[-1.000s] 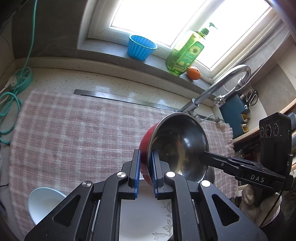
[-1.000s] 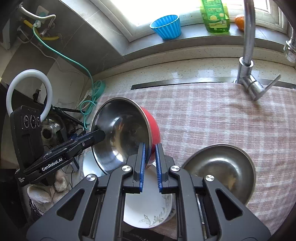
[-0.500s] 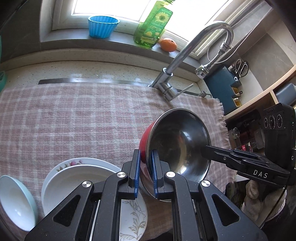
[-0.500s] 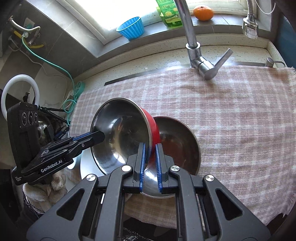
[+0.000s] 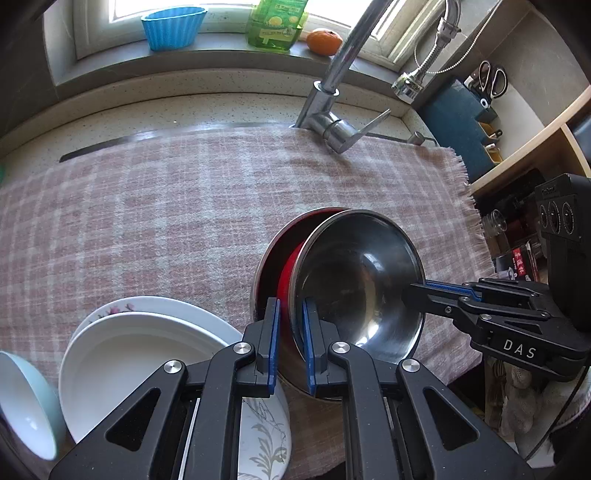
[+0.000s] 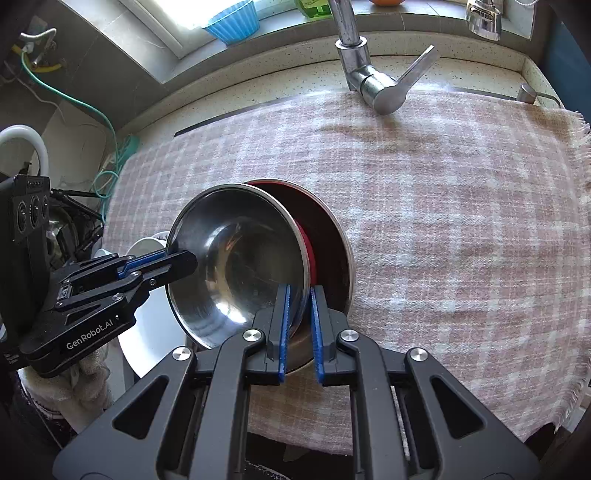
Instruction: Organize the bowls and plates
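A steel bowl with a red outside (image 5: pixel 358 280) is held tilted by both grippers, its lower edge inside a second steel bowl (image 5: pixel 267 258) that rests on the checked cloth. My left gripper (image 5: pixel 290 332) is shut on its near rim. My right gripper (image 6: pixel 298 321) is shut on the opposite rim; it shows in the left wrist view (image 5: pixel 417 295) too. In the right wrist view the held bowl (image 6: pixel 236 266) leans in the lower bowl (image 6: pixel 336 251). White plates (image 5: pixel 140 347) are stacked to the left, next to a pale blue bowl (image 5: pixel 26 398).
A pink checked cloth (image 5: pixel 166 221) covers the counter. A chrome tap (image 5: pixel 332 110) stands at the back. A blue cup (image 5: pixel 173 26), a green soap bottle (image 5: pixel 277 26) and an orange (image 5: pixel 324 41) sit on the windowsill. A shelf with scissors (image 5: pixel 491 77) is at the right.
Both grippers carried the red-backed bowl rightward from over the plates and lowered it into the second steel bowl. Both grips stayed shut.
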The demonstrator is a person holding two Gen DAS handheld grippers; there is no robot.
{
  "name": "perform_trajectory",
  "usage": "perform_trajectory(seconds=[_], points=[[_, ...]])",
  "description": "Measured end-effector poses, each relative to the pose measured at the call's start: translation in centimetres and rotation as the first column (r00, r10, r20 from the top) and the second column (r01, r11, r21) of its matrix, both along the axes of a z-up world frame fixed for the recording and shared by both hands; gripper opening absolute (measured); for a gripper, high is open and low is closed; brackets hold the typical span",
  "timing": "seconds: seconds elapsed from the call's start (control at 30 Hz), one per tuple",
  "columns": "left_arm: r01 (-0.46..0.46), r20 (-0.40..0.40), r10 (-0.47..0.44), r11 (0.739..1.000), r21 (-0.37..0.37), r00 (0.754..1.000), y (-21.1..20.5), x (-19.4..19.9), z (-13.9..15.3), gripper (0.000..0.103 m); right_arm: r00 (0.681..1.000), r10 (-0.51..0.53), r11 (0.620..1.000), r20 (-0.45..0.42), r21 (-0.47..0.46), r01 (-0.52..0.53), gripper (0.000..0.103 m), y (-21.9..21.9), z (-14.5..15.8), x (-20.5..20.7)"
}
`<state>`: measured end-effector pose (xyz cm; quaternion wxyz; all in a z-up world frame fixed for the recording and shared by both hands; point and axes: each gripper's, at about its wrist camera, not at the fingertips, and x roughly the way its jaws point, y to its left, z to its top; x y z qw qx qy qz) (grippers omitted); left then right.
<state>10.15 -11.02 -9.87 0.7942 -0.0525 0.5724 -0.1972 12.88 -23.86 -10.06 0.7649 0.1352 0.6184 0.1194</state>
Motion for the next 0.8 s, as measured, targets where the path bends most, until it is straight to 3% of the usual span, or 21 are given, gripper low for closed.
perform_trajectory(seconds=[0.8], points=[[0.025, -0.037, -0.023, 0.998, 0.053, 0.999, -1.1, 0.3, -1.5, 0.01, 1.0, 0.008, 0.999, -0.029, -0.039, -0.009, 0.013, 0.2, -1.1, 0.6]])
